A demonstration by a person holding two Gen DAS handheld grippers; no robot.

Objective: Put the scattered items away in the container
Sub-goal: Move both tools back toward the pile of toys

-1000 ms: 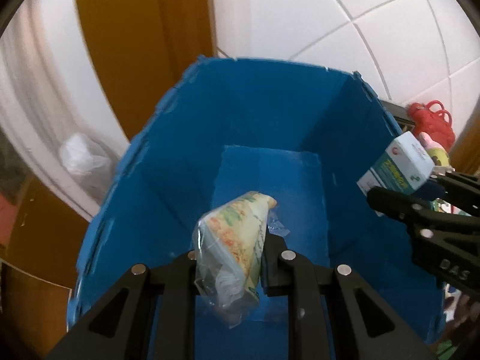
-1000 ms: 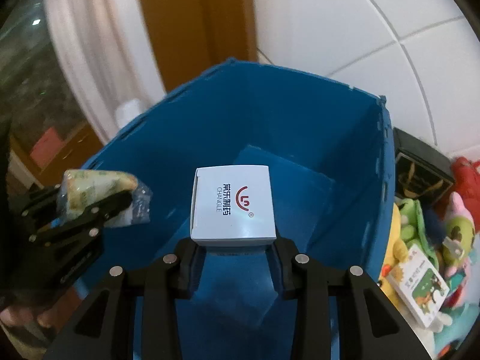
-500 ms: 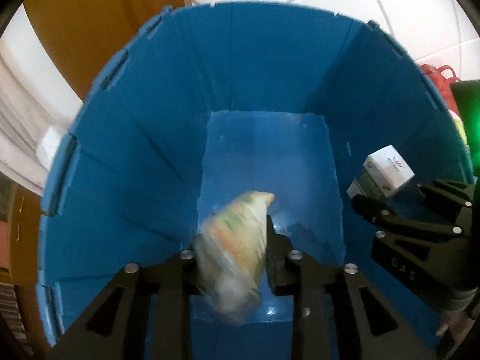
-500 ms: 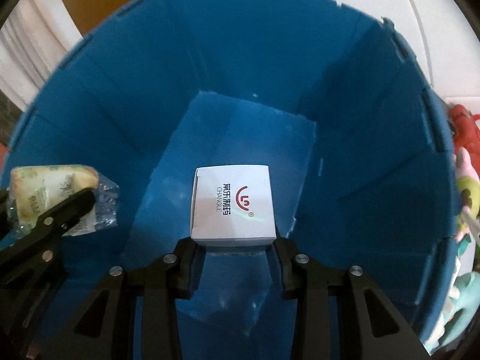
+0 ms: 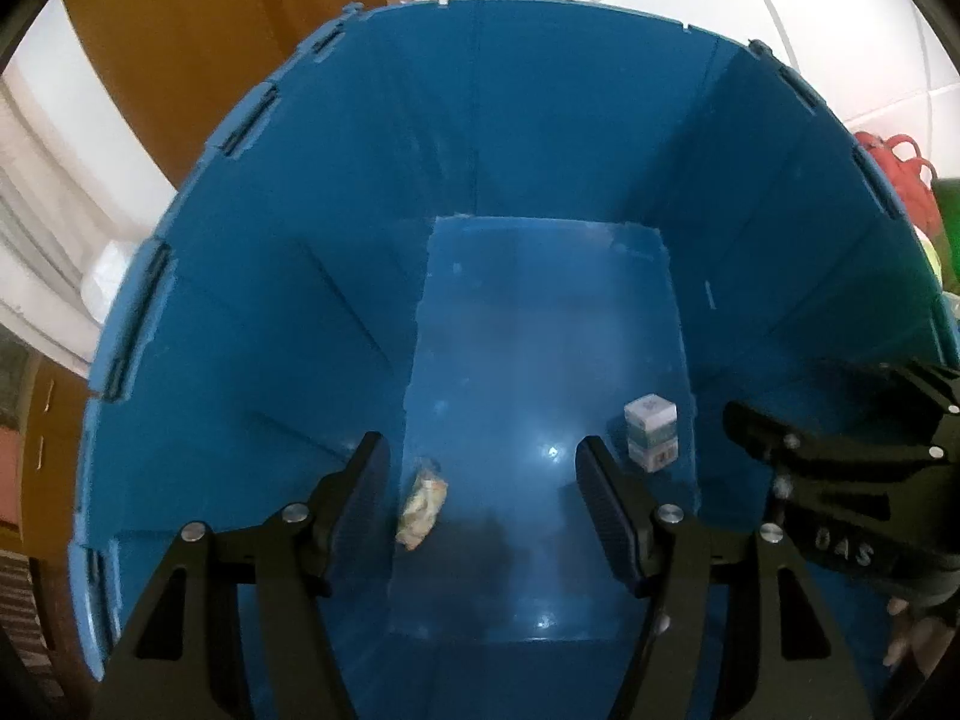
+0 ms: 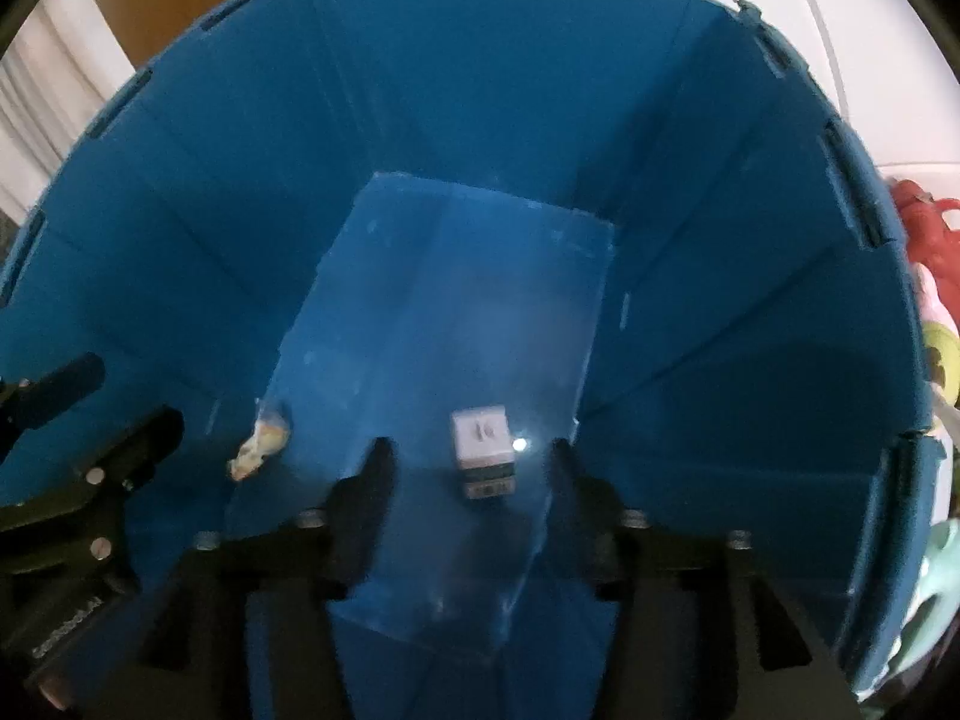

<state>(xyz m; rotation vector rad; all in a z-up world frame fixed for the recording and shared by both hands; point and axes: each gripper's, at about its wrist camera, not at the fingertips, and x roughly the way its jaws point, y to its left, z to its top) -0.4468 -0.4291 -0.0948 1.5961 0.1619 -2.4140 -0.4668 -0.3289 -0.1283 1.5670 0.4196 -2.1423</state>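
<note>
1. Left gripper [image 5: 477, 459] aimed steeply down into the blue container [image 5: 252, 312], fingers [image 5: 606, 510] spread wide with nothing pinched; jaws just been opening.
2. Below and between those spread jaws, far down on the container's floor: the snack packet [image 5: 421, 503], lying free near the left finger, touching neither pad.
3. Right gripper [image 6: 465, 465] likewise pointed down into the container [image 6: 750, 420], fingers [image 6: 366, 492] parted and gripping nothing; jaws also just been opening.
4. Seen between the right gripper's fingers, deep below: the white box [image 6: 483, 451], resting on the lighter blue bottom panel, clear of both pads, printed top face up.
5. In the left wrist view, the same white box [image 5: 651, 432] off to the right of the packet, close to the floor panel's right edge; the two items well apart.
6. In the right wrist view, the snack packet [image 6: 259, 443] at the left edge of the floor panel, beside the left gripper [image 6: 111, 414], visible there as black fingers at the lower left.
7. In the left wrist view, the right gripper [image 5: 798, 402] at the right edge, inside the container's rim, with fingertips of a gloved hand [image 5: 915, 618] below it.
8. Outside the container on the right: a red toy [image 5: 903, 174] and soft toys [image 6: 939, 360] on the pale tiled floor [image 5: 840, 12].
</note>
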